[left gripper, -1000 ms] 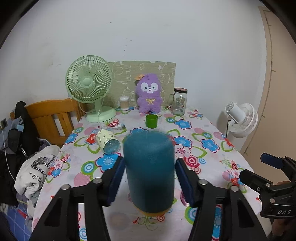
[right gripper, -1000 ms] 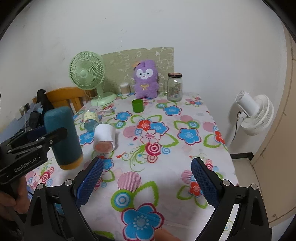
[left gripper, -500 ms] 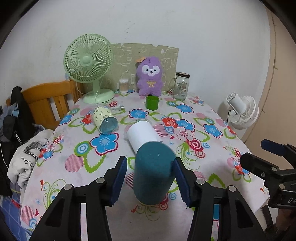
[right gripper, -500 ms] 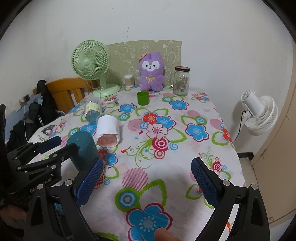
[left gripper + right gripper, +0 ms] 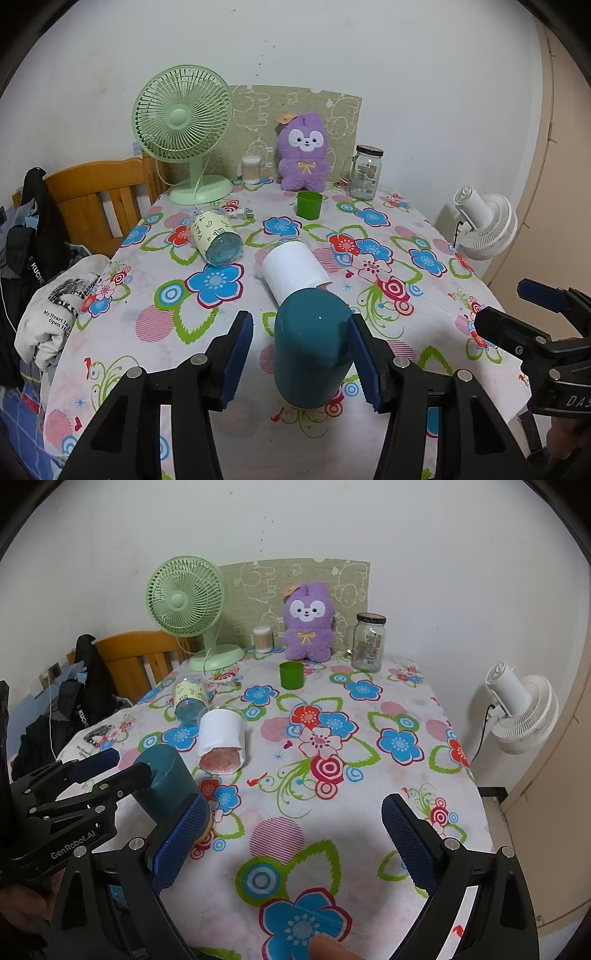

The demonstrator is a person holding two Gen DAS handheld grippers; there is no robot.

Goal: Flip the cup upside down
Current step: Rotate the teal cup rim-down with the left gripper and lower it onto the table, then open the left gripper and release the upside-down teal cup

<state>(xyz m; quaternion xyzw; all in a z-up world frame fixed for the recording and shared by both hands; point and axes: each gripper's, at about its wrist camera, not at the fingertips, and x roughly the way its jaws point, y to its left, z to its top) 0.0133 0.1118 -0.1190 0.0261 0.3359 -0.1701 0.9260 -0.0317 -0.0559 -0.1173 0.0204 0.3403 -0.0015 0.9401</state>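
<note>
On the flowered tablecloth [image 5: 424,229], near its front edge, a teal cup [image 5: 312,347] is stood mouth-down between the parted fingers of the left gripper [image 5: 301,356], apparently released. The right gripper [image 5: 291,845] is held wide open nearby, gripping nothing.

Even, diffuse indoor light, moderately bright; source not visible. Soft shadows fall on the bench [image 5: 424,709] under both claws, toward the camera. Strong fisheye bending with black vignette at corners. Wall [image 5: 406,55] evenly lit, no glare. Focus sharp throughout; no motion blur.
</note>
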